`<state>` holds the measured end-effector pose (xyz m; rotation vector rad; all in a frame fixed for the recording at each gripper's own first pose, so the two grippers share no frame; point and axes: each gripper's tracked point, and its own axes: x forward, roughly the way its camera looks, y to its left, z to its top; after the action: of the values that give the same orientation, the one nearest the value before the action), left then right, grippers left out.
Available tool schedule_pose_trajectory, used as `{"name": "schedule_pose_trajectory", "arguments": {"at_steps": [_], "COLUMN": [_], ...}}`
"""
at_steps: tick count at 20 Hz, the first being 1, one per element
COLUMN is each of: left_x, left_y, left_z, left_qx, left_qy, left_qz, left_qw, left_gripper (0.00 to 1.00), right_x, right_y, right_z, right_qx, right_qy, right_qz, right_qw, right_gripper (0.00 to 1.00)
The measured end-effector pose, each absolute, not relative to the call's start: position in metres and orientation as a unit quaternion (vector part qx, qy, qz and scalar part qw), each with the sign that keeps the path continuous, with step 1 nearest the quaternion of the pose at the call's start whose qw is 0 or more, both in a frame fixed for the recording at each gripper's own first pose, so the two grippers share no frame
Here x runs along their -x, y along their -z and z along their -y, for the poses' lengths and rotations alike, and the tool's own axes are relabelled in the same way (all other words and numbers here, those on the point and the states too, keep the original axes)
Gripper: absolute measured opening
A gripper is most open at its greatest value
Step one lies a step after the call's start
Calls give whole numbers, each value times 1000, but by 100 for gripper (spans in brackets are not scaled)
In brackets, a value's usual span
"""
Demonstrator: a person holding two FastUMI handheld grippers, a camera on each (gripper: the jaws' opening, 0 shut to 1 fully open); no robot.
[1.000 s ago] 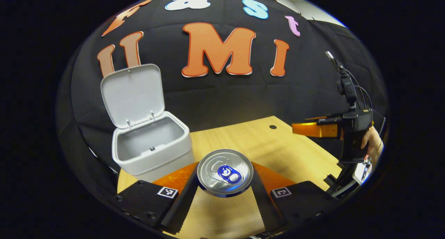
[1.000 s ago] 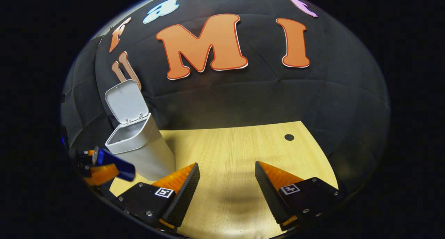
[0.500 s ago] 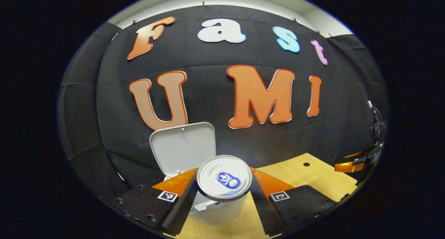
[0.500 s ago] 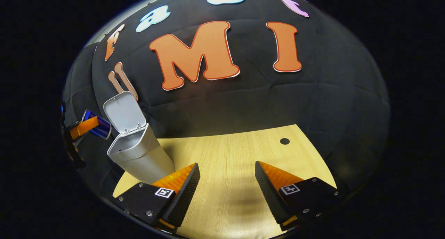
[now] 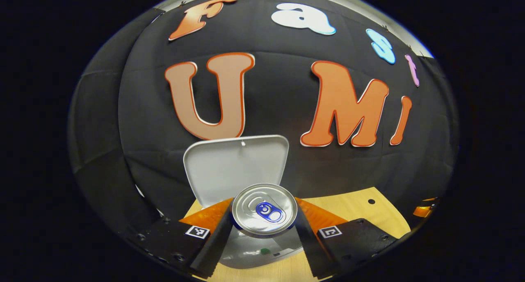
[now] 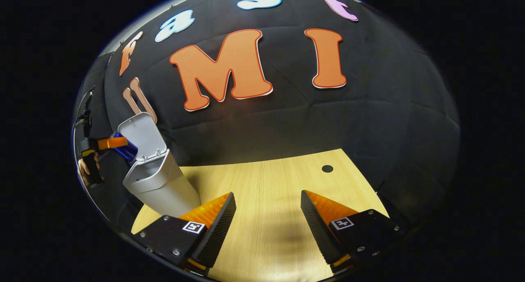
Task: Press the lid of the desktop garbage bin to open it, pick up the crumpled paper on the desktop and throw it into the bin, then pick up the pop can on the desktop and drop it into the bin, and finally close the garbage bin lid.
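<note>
In the left gripper view my left gripper (image 5: 264, 228) is shut on the pop can (image 5: 264, 210), whose silver top with a blue tab faces the camera. Just below and behind the can lies the open mouth of the grey garbage bin (image 5: 254, 253), and its lid (image 5: 236, 167) stands upright beyond. In the right gripper view the bin (image 6: 158, 183) stands at the left of the wooden desktop (image 6: 266, 192) with its lid (image 6: 141, 136) up. The blue can (image 6: 125, 151) hangs over the bin's opening there, held by the left gripper (image 6: 110, 143). My right gripper (image 6: 268, 216) is open above the desktop, holding nothing.
A small dark hole (image 6: 327, 168) marks the desktop at the far right. A hand (image 6: 84, 167) holds the left gripper at the left edge of the right gripper view. The black cloth wall stands close behind the bin.
My left gripper has carried the can up from desk level and across to above the bin's open mouth. The right gripper has barely shifted and stays open.
</note>
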<state>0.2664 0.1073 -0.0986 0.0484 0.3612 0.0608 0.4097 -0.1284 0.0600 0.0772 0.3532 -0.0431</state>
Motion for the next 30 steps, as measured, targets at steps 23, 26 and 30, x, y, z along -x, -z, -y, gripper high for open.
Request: {"name": "schedule_pose_trajectory", "arguments": {"at_steps": [23,26,30], "left_x": [-263,-268,-279], "left_y": [24,-2,-46], "left_z": [-164,-180,-178], "left_qx": [-57,-66,-66], "left_qy": [-97,-124,-116], "left_qz": [-45,-33,-20], "left_qw": [993,990,991], "left_gripper": [94,94,94], "right_x": [-409,-408,-408], "right_y": [-44,-47,-48], "right_z": [111,106,100], "right_qx": [-32,-32,-32], "right_qy": [-6,-14,-22], "right_qz": [-200,-198,-197], "right_qw": [979,980,980], "right_gripper": [95,95,95]}}
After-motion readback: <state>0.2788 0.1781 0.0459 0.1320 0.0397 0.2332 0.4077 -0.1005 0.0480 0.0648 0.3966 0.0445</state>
